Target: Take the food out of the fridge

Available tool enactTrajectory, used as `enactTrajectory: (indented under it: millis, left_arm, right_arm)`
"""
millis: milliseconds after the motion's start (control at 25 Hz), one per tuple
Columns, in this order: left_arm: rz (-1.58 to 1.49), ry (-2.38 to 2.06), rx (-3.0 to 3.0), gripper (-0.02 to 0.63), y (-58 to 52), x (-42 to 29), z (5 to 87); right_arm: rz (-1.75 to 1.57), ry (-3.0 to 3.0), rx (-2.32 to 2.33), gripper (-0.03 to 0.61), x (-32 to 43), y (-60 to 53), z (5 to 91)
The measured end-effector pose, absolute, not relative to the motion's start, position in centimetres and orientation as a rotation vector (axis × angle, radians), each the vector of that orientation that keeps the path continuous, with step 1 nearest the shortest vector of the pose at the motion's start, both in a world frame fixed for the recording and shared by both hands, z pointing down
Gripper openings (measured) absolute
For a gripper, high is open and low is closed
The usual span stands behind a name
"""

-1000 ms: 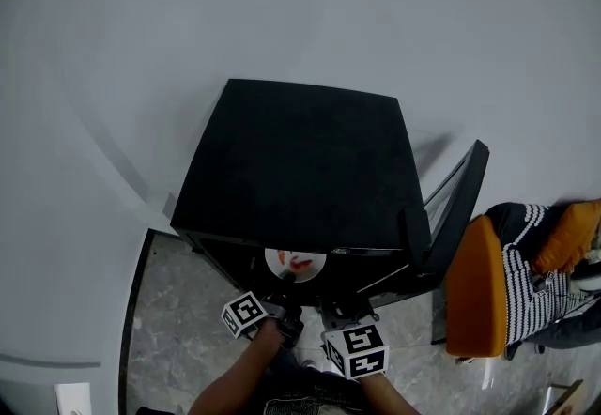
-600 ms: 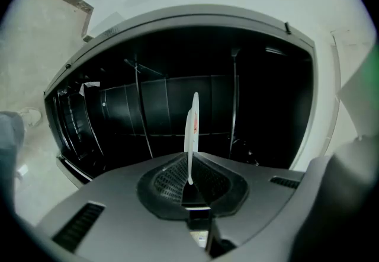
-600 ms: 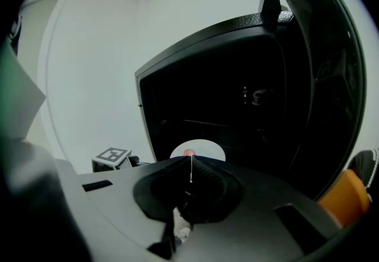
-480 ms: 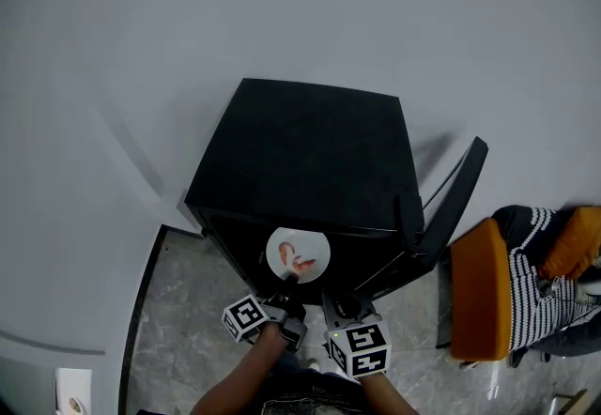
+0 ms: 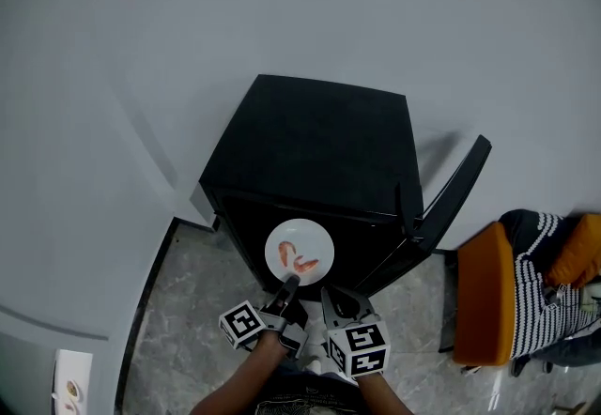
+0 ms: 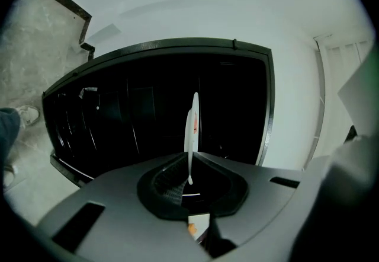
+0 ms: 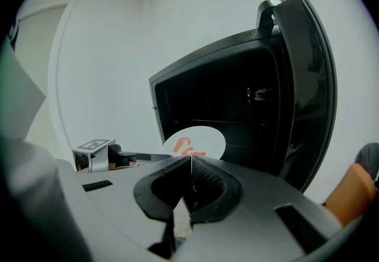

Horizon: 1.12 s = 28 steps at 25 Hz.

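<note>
Plate (image 5: 300, 252) held at the open fridge (image 5: 310, 146) in your left gripper (image 5: 289, 283)

Your left gripper is clamped tight on the plate's near rim. The red food (image 5: 300, 261) lies on the plate, right in front of the fridge opening, with the door (image 5: 453, 197) swung out to the right. Your right gripper (image 5: 331, 297) is fully closed with nothing in it, just beside the left.

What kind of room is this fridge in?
Probably a bare corner of a home or office room, not a fitted kitchen: a small black fridge stands alone against a plain white wall on grey stone-look floor tiles, with an orange seat beside it.
</note>
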State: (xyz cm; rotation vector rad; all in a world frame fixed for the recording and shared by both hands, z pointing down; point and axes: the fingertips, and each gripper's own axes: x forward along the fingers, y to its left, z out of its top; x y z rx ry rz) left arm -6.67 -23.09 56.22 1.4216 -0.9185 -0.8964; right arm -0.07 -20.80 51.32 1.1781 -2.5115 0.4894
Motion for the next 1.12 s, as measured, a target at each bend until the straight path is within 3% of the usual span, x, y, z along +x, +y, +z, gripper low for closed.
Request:
enactTrajectory:
  millis: [1120]
  left_arm:
    - [-1.019,-0.919,1.43,0.023,-18.5,-6.1,51.0]
  right_arm:
    - [0.41,-2.602,1.167,0.021,-0.1,-18.0,49.7]
